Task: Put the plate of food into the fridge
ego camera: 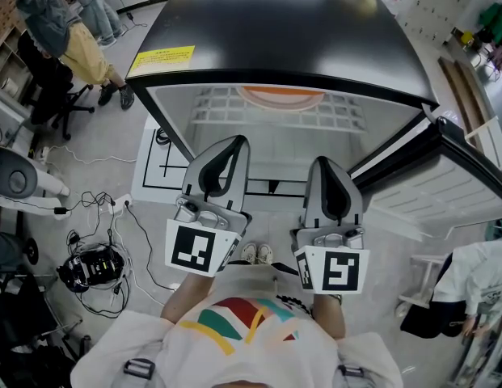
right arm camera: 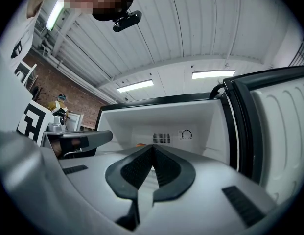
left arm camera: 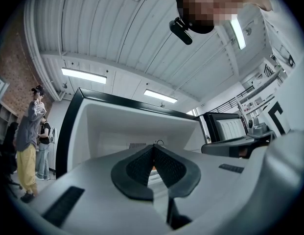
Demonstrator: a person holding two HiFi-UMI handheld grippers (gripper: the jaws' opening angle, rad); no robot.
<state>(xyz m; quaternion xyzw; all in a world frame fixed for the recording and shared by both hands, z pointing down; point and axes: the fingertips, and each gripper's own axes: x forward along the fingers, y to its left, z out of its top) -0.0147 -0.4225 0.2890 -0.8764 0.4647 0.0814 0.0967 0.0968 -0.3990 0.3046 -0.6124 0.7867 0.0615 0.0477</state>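
- The person's striped shirt (ego camera: 234, 330) fills the bottom of the head view, with shoes (ego camera: 258, 254) on the floor below.
- The left claw (ego camera: 235, 145) is held out in front of the body. Its jaws are pressed together with nothing between them, as the left gripper view confirms (left arm camera: 153, 149).
- The right claw (ego camera: 324, 163) is beside it, a little apart. It is also closed and empty (right arm camera: 152, 149).
- Both claws point into the open fridge (ego camera: 291, 31). Neither touches it.
- The door (ego camera: 449, 188) is swung open on the right.
- Inside, the plate (ego camera: 281, 97) sits on the white wire shelf (ego camera: 275, 115). It is towards the back, partly hidden under the fridge's top edge and well apart from both claws.
- Cables (ego camera: 93, 265) lie on the floor at left.
- Farther off, a person in yellow trousers (ego camera: 81, 51) stands near a chair.
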